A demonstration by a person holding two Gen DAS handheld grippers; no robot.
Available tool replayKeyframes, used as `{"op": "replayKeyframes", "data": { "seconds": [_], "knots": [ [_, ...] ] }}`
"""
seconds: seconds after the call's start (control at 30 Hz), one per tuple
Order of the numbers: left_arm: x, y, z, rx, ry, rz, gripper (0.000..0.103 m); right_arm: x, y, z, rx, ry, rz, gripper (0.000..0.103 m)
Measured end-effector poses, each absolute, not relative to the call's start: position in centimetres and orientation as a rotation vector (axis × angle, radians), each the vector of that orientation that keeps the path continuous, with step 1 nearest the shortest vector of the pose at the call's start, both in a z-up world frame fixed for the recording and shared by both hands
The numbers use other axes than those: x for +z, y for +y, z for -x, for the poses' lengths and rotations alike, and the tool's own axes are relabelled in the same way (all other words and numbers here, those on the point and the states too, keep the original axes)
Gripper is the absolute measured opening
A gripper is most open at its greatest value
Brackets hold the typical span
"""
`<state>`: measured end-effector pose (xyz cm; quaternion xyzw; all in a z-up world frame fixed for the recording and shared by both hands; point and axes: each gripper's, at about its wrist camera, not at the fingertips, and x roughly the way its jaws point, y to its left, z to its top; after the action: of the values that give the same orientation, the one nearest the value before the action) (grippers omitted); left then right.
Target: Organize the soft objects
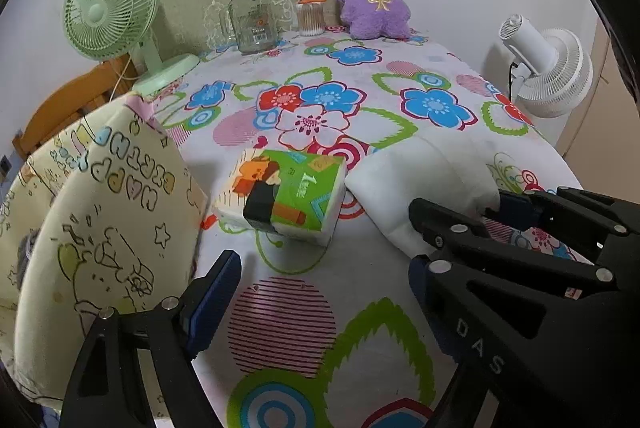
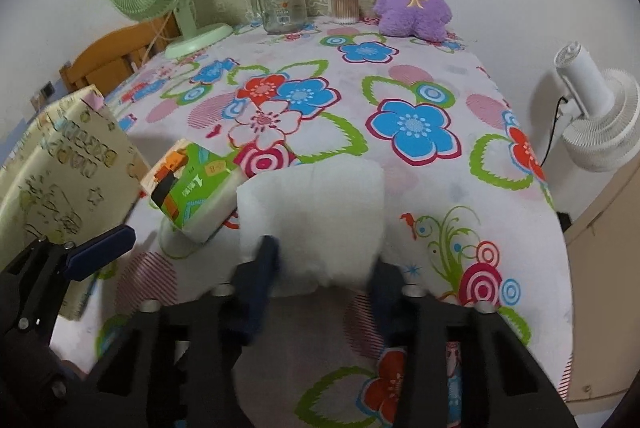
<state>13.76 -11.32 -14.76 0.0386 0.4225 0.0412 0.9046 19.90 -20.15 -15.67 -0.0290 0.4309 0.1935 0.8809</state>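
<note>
My right gripper (image 2: 326,270) pinches white foam pad (image 2: 312,212) at pad's near edge, near table front edge. Left gripper (image 1: 320,292) spread, empty. Tissue pack (image 1: 286,194) touching pad's left side, nearer left gripper.

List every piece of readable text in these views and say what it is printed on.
"HAPPY BIRTHD…", upside down and cut off, on the cream gift bag.
"DAS" on the left gripper, on its right finger arm.
Brand characters on the green tissue pack: too blurred to read.
Label on the glass jar: too small to read.
</note>
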Motion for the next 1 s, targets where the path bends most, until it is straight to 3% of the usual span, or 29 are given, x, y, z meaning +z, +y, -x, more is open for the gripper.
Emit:
{"op": "replayKeyframes", "data": {
  "seconds": [0.23, 1.0],
  "knots": [
    [-14.5, -11.4, -14.2, 0.094, 0.865, -0.087, 0.088, -15.2, -20.3, -19.8, 0.392, 0.879, 0.053, 0.023],
    [-13.9, -10.8, -17.5, 0.211, 0.813, -0.073, 0.091, -12.7, -21.3, -20.6, 0.325, 0.821, 0.007, 0.023]
  ]
}}
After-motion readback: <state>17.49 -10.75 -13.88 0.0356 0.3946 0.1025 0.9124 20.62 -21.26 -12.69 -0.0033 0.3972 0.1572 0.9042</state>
